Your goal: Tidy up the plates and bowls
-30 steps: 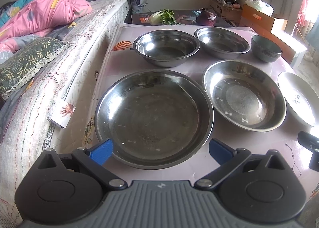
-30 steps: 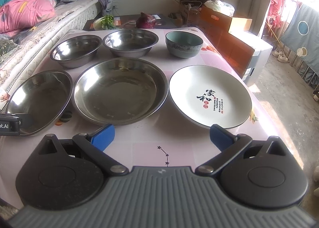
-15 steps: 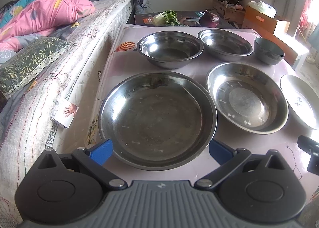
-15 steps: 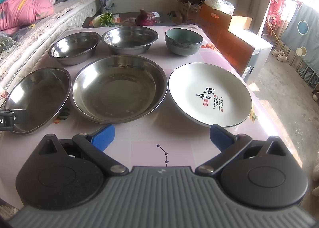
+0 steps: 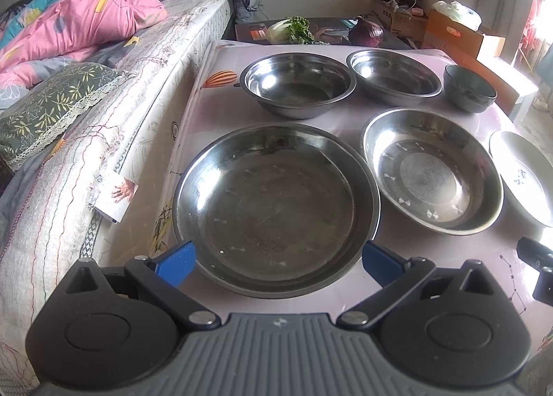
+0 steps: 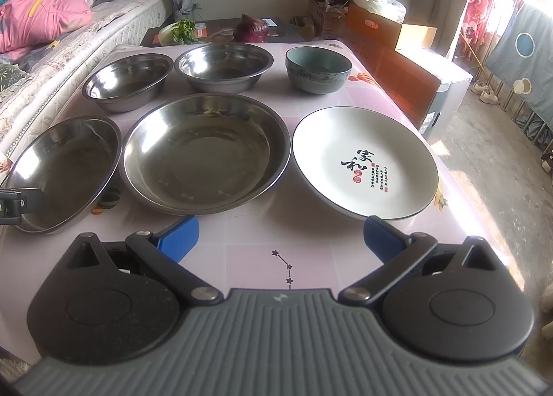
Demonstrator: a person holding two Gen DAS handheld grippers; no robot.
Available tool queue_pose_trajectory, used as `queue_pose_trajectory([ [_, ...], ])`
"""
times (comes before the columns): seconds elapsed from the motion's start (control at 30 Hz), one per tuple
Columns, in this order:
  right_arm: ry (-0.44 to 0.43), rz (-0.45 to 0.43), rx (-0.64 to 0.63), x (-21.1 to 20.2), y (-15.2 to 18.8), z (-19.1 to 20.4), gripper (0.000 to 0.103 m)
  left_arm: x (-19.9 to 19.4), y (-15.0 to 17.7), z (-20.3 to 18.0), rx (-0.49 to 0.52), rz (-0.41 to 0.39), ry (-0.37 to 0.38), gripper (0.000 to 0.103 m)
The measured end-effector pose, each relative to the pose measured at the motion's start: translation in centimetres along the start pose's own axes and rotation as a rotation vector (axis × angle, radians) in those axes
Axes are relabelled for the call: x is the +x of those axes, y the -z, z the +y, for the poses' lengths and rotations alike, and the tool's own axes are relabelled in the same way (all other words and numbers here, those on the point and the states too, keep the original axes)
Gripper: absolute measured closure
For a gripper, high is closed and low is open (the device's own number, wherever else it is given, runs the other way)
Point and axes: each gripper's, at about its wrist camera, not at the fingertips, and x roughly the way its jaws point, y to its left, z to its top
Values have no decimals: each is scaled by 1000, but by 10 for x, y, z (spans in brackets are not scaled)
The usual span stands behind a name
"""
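Here, white plate (image 6: pixel 363 154) with red-black calligraphy, shiny steel plates (image 5: pixel 276 209), both hand-held grippers (image 5: pixel 278 259) (image 6: pixel 280 233) wide open, empty.

R gripper (image 6: pixel 280 235) hovers w/ jaws wide apart, empty, over pink table (image 6: pixel 311 233). Front row L to R: steel plate (image 6: pixel 65 171), big steel plate (image 6: pixel 207 150), white plate (image 6: pixel 363 157) w/ characters. Behind: two steel bowls (image 6: pixel 128 79), teal bowl (image 6: pixel 318 69).
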Motion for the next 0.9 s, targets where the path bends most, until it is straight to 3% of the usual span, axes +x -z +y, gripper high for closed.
queue_pose_trajectory([
  [0.6, 6, 6, 1, 3, 1, 2, 1, 4, 0, 3, -8, 16, -3, 0],
  [0.9, 58, 29, 17, 10, 0, 0, 1, 7, -4, 8, 8, 2, 10, 0],
])
